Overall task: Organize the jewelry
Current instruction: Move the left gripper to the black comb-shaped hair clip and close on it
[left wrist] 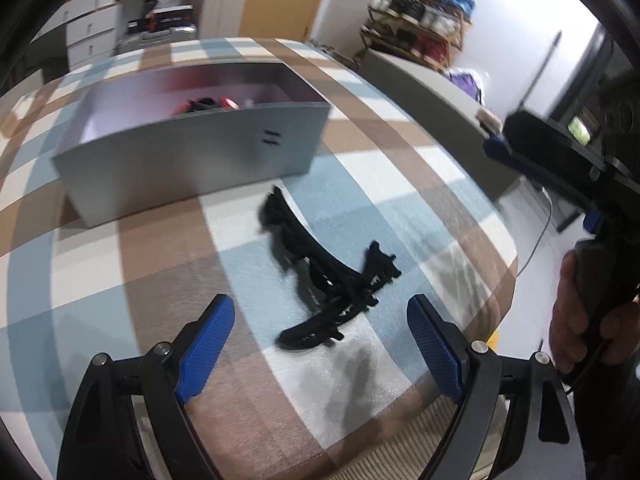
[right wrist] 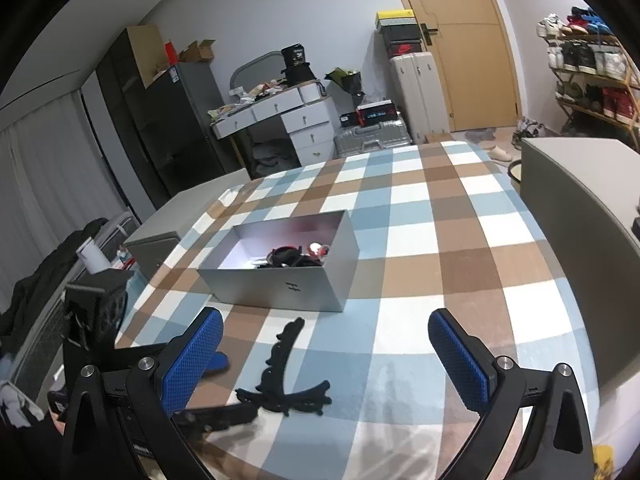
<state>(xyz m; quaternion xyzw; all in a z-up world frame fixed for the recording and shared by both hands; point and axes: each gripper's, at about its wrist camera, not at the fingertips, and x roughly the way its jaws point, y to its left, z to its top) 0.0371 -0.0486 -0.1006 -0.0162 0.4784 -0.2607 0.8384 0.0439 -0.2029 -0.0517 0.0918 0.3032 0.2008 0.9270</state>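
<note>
Black hairpieces (left wrist: pixel 320 280): on checked tabletop (left wrist: pixel 160 280), long axis near-to-far, near of grey box (left wrist: pixel 192 160).
Left tongs (left wrist: pixel 320 344): open, empty, nearer.
Right tongs (right wrist: pixel 326 352): open, empty.

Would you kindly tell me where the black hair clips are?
The black hair clips lie on the checked cloth, just before the grey box, ahead of both open grippers.

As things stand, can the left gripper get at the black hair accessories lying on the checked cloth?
Probably yes. The left gripper is open and aimed at the black hair accessories, which lie on bare cloth just beyond its fingertips. The grey box sits farther back.
</note>
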